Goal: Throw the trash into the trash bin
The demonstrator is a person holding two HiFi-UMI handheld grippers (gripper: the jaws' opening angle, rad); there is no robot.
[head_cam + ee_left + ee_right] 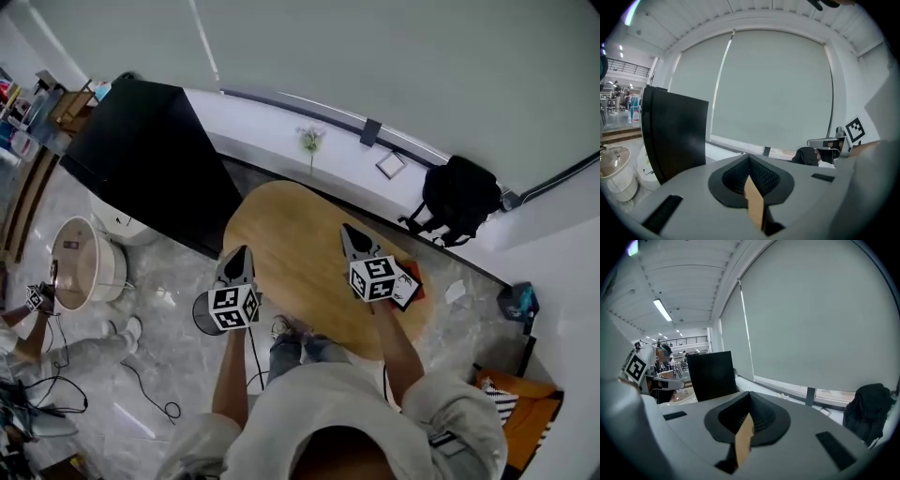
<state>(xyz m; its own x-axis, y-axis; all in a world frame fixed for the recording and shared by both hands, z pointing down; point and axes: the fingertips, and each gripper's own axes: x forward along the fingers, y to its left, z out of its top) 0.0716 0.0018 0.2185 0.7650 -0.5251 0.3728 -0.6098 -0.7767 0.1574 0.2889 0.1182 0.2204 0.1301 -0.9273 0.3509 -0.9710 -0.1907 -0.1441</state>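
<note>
Both grippers are held high over an oval wooden table. My left gripper hangs past the table's left edge, jaws together with nothing in them; the left gripper view shows the left gripper shut against a pale blind. My right gripper is over the table's right half, and the right gripper is also shut and empty. A red and white item lies on the table, partly behind the right marker cube. A dark round bin stands on the floor by the table's left edge, half hidden by the left cube.
A tall black panel stands left of the table. A white lidded bin sits further left. A black backpack leans on the window ledge, with a small flower nearby. A person's legs and cables lie on the floor at left.
</note>
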